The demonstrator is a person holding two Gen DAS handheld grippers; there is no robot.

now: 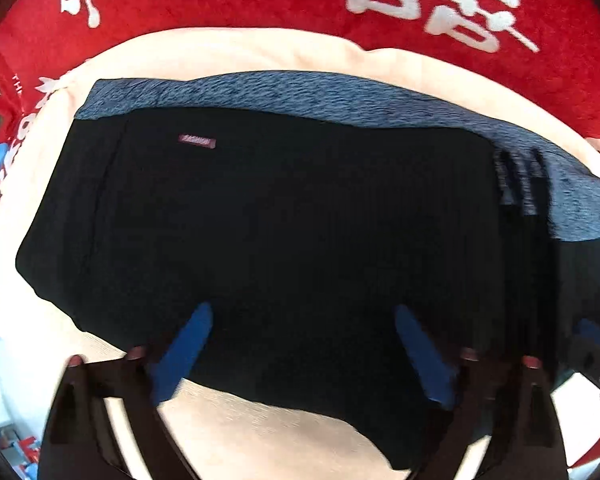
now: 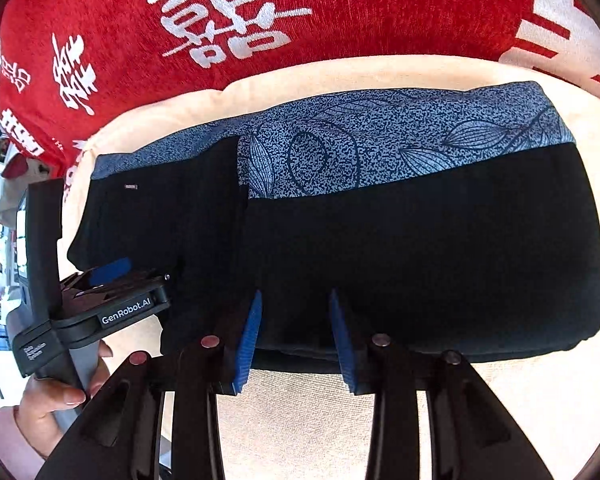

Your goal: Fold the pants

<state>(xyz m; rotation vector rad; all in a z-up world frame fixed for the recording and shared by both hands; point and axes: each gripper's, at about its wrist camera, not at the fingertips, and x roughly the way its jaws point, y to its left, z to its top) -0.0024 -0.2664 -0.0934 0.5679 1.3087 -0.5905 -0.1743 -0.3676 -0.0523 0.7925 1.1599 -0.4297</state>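
Pants, black, lie folded over a blue leaf-print cloth on the cream cushion. Your left claw hovers wide open above them; your right claw, half open, empty, points at their near edge.

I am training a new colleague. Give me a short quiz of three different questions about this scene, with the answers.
1. True or false: the black folded pants lie on top of a blue leaf-patterned cloth.
2. Which is opened wider: A, the left hand-held gripper, or B, the right hand-held gripper?
3. Fill in: the small label on the pants is ____ in colour.

Key: 1 true; 2 A; 3 dark red.
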